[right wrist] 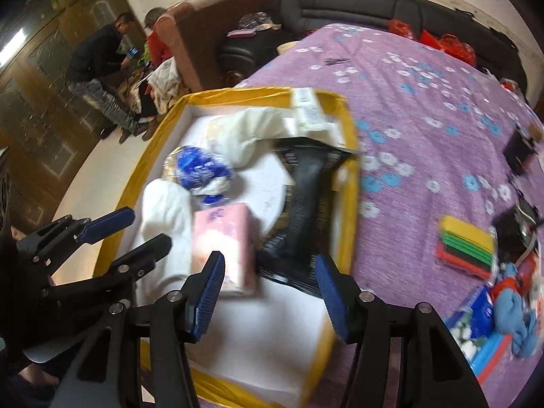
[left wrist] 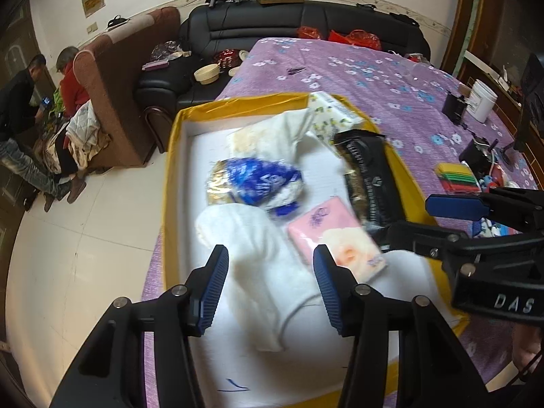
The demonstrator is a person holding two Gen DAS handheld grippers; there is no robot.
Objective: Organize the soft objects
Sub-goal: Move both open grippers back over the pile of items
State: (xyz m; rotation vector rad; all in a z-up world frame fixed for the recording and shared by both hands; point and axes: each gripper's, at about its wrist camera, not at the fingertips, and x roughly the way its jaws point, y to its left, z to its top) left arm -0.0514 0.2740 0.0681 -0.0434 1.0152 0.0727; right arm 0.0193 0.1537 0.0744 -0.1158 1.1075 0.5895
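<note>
A yellow-rimmed white box [left wrist: 171, 156] [right wrist: 352, 183] lies on the purple bedspread. In it lie a white sock [left wrist: 258, 272] [right wrist: 166, 217], a pink tissue pack [left wrist: 335, 238] [right wrist: 226, 241], a blue-and-white wrapped bundle [left wrist: 255, 183] [right wrist: 200, 170], a black packet [left wrist: 370, 176] [right wrist: 306, 210], a white cloth [left wrist: 282, 136] [right wrist: 251, 132] and a floral tissue pack [left wrist: 331, 112] [right wrist: 307, 108]. My left gripper [left wrist: 270, 285] is open above the sock, empty. My right gripper [right wrist: 270, 292] is open above the pink pack and black packet, empty.
Stacked coloured sponges [right wrist: 465, 244] [left wrist: 457, 176], a blue soft toy [right wrist: 513, 309] and small packs lie on the bedspread [right wrist: 425, 119] to the right. A white tub [left wrist: 481, 100] and dark gadgets stand far right. A black sofa [left wrist: 272, 30] and two people [left wrist: 30, 108] are behind.
</note>
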